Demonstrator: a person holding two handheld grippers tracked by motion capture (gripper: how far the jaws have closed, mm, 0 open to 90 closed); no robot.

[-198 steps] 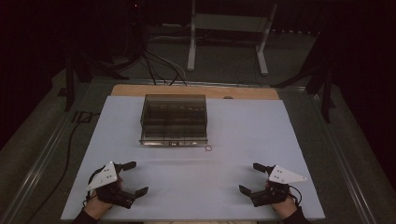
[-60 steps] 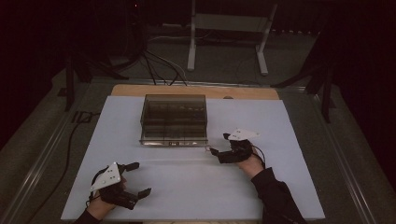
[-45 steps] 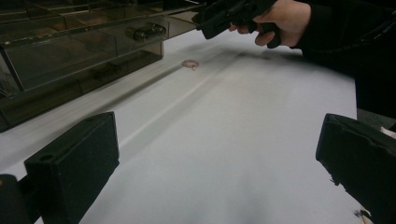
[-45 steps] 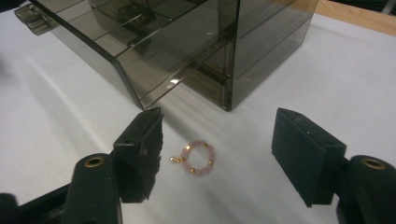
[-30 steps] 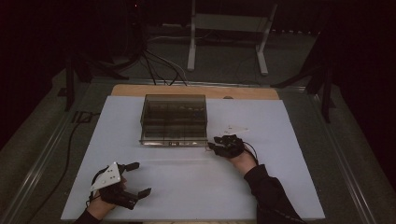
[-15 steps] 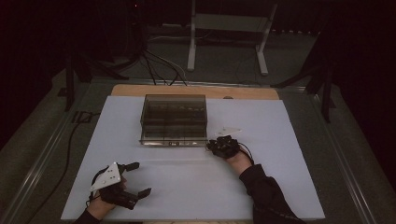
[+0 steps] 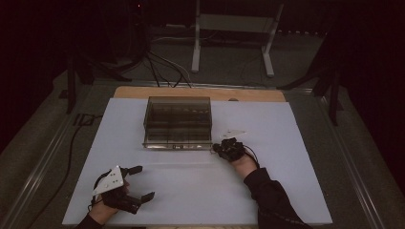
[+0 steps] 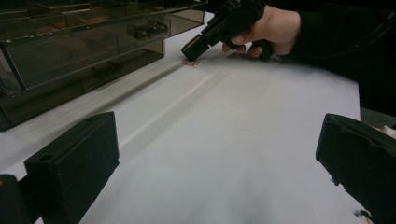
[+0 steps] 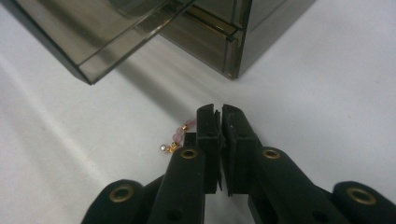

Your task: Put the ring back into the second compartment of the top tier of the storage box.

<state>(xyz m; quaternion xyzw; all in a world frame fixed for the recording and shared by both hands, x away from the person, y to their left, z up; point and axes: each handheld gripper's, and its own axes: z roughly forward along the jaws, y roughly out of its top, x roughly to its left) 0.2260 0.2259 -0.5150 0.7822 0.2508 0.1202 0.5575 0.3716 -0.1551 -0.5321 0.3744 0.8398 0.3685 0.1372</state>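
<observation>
White surface [image 7: 286, 143]: the right claw [image 9: 220, 122], jaws just closed, pinches a small pink-and-gold beaded trinket [image 9: 176, 138] lying just beside the smoky transparent plastic drawer box [image 7: 177, 121]; the left claw [image 7: 138, 182] rests open, empty.

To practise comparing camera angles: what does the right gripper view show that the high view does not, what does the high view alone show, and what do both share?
Right gripper view alone: a small bracelet of pink beads with gold bits lying on the white table cover, one end running into the right gripper, whose jaws have just closed together on it.

High view alone: the left gripper with open jaws near the table's front edge, the sleeve, and the stand behind the table.

Shared: the smoky clear drawer box and the white cover.
</observation>
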